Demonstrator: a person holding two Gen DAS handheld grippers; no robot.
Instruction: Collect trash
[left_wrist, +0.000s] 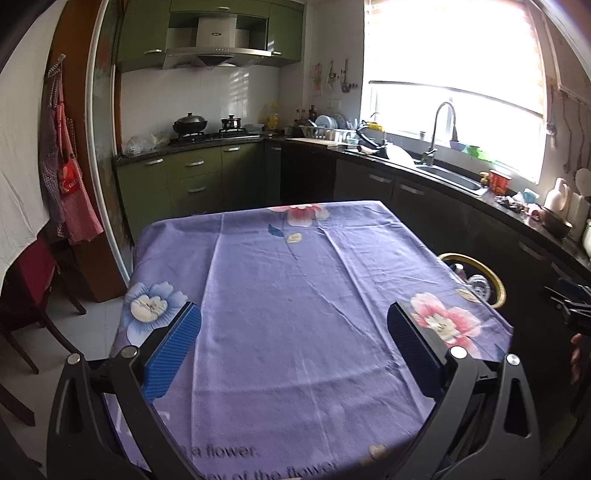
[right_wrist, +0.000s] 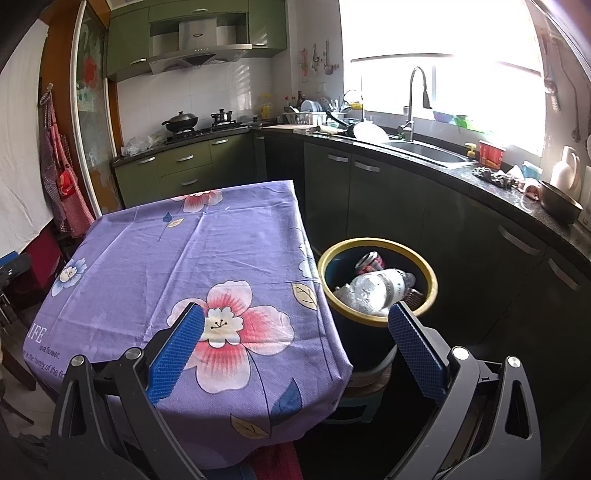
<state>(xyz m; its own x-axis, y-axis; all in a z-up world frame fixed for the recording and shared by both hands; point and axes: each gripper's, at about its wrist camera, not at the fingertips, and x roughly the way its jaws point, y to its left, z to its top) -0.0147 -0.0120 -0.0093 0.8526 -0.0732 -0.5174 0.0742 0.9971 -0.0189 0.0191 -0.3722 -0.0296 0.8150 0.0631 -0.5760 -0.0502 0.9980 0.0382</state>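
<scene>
- Right wrist view shows the bin (right_wrist: 376, 246) just beside the table (right_wrist: 184, 258), holding a clear bottle (right_wrist: 380, 286) and a can (right_wrist: 370, 261).
- Both the left gripper (left_wrist: 293, 321) and right gripper (right_wrist: 295, 323) gape wide, holding nothing.
- No trash shows on the cloth, so collecting looks finished.
- Any next move calls for finding more trash away from the table.

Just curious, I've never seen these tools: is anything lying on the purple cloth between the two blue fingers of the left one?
No. In the left wrist view, only bare purple tablecloth lies between the open left gripper's fingers.
</scene>
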